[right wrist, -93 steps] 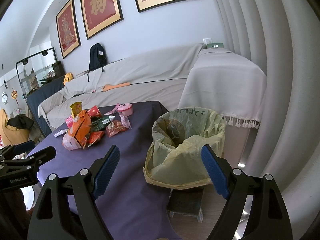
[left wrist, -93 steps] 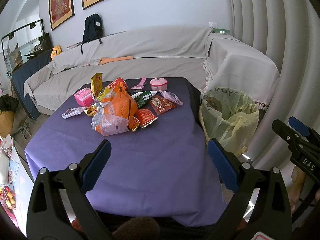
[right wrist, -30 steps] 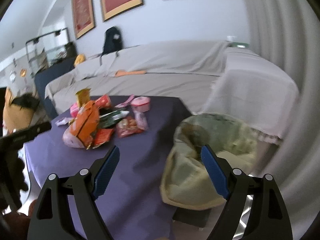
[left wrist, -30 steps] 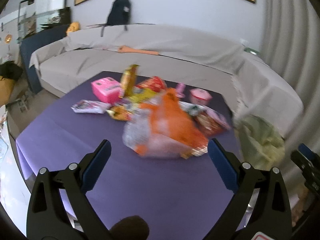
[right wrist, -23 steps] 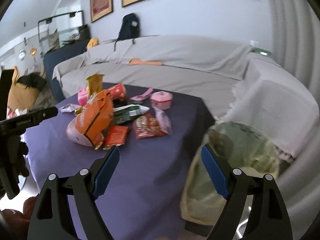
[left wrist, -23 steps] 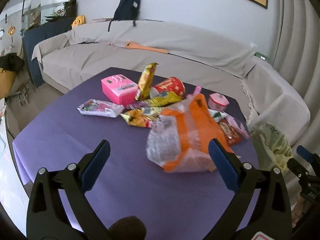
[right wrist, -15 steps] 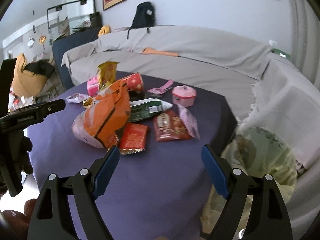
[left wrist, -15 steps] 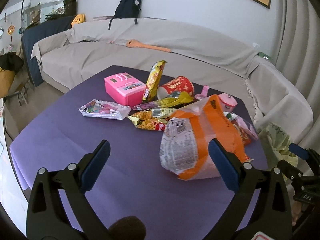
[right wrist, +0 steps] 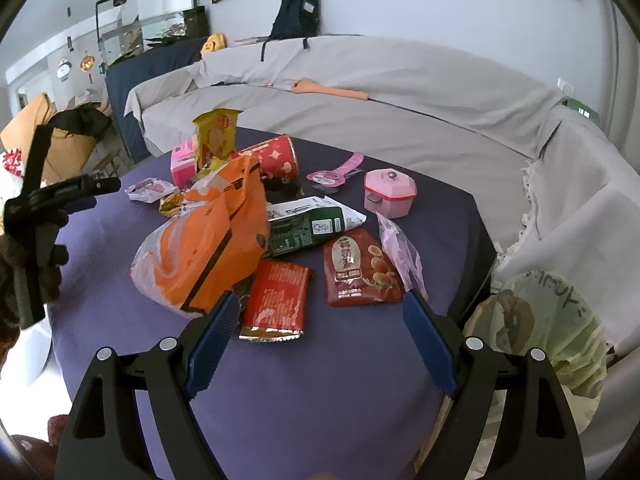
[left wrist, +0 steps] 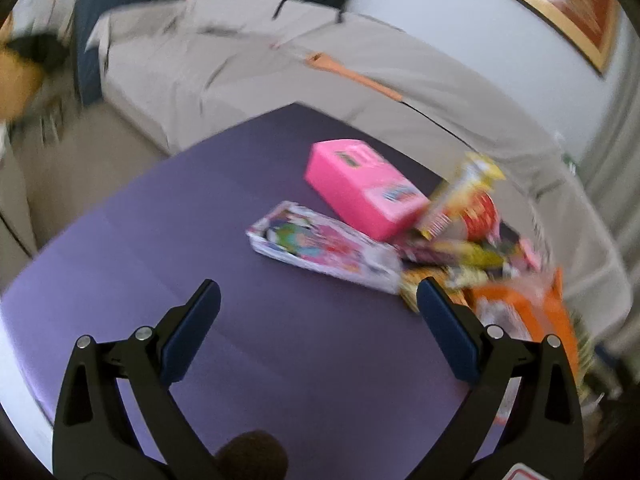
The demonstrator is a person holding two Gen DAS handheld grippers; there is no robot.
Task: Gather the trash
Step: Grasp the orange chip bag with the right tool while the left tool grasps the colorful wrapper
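Both cameras have closed on the pile within the last few seconds: the left view, which earlier took in the whole table and the bin, now frames only the left end of the litter and is smeared by motion; the right view has swung off the bin onto the wrappers. In my judgement this is the approach to a first pick. Nothing has been lifted and nothing new lies in the bin.

Right view, near to far: the right gripper (right wrist: 318,336) is spread wide and empty at lower centre. The red foil packet (right wrist: 277,302) lies just beyond its left finger, with the dark red nut packet (right wrist: 358,270) at centre. The orange bag (right wrist: 208,248) sits left of centre, the green carton (right wrist: 308,226) behind it, and the pink pot (right wrist: 389,194) further back. The lined bin (right wrist: 536,344) stands off the table edge at lower right.

Left view: the left gripper (left wrist: 316,324) is likewise wide open and holds nothing. The printed wrapper (left wrist: 320,248) lies just ahead, centre frame, with the pink box (left wrist: 360,186) touching its far side. The purple tablecloth (left wrist: 168,248) is bare to the left.
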